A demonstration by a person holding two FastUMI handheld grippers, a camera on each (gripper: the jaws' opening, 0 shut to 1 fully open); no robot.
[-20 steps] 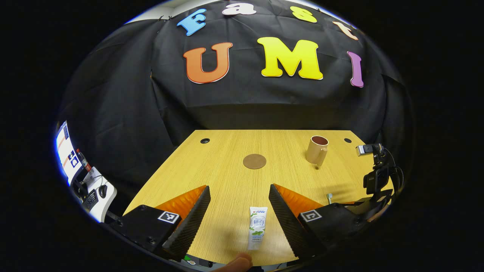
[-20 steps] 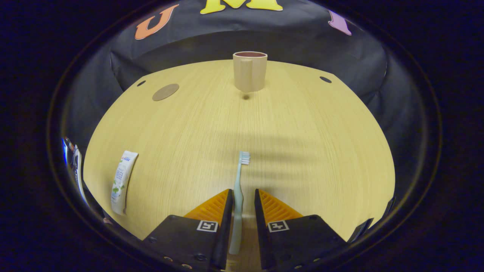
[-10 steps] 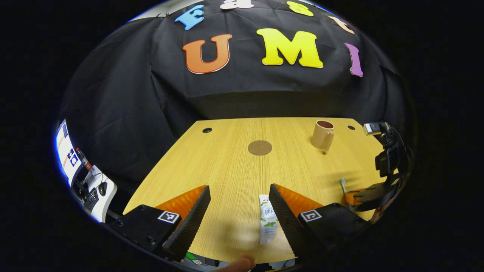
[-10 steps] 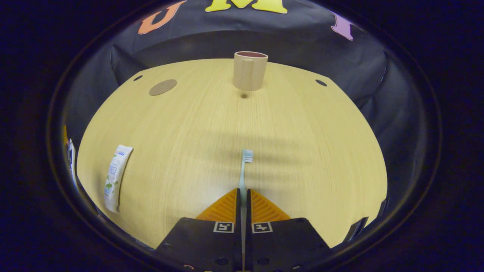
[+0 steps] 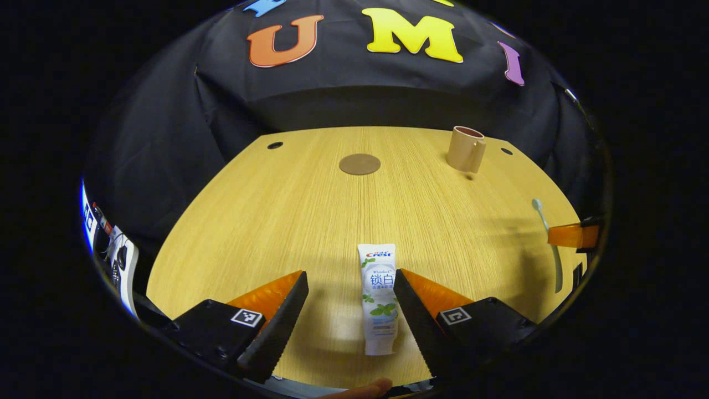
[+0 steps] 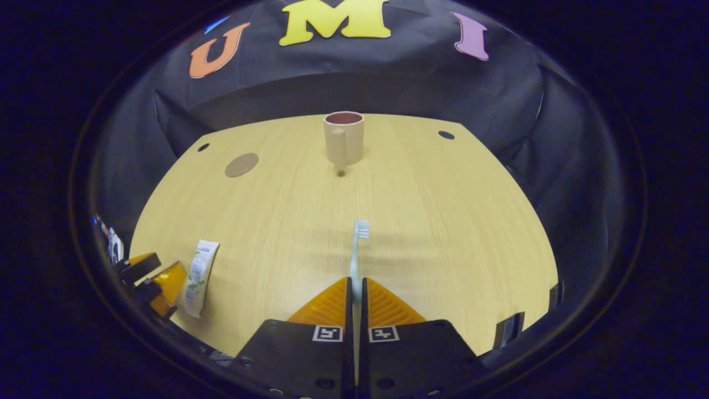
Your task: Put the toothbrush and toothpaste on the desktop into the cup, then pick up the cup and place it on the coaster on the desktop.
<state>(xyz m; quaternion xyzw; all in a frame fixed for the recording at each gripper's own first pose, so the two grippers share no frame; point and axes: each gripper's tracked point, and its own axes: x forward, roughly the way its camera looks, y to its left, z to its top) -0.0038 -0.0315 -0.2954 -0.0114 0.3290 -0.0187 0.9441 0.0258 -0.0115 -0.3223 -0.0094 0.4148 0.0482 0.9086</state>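
Observation:
A white toothpaste tube [image 5: 378, 296] lies on the wooden desk between the fingers of my open left gripper [image 5: 350, 280], close to the right-hand finger. My right gripper [image 6: 355, 282] is shut on the handle of a pale green toothbrush [image 6: 357, 246], whose bristle head points ahead toward the beige cup [image 6: 343, 137]. The cup [image 5: 465, 148] stands upright at the far right of the desk in the left gripper view, handle facing me. A round brown coaster [image 5: 359, 164] lies flat at the far middle. In the left gripper view the toothbrush [image 5: 547, 233] and the right gripper [image 5: 573, 235] appear at the right edge.
The desk [image 5: 310, 210] has small round cable holes [image 5: 275, 145] near its far corners. In the right gripper view the toothpaste [image 6: 198, 274] and the left gripper [image 6: 152, 280] sit at the near left, and the coaster [image 6: 241, 164] lies left of the cup.
My left gripper has dropped toward the desk and moved over the toothpaste, which now lies between its fingers. My right gripper closed on the toothbrush handle and has lifted it off the desk.

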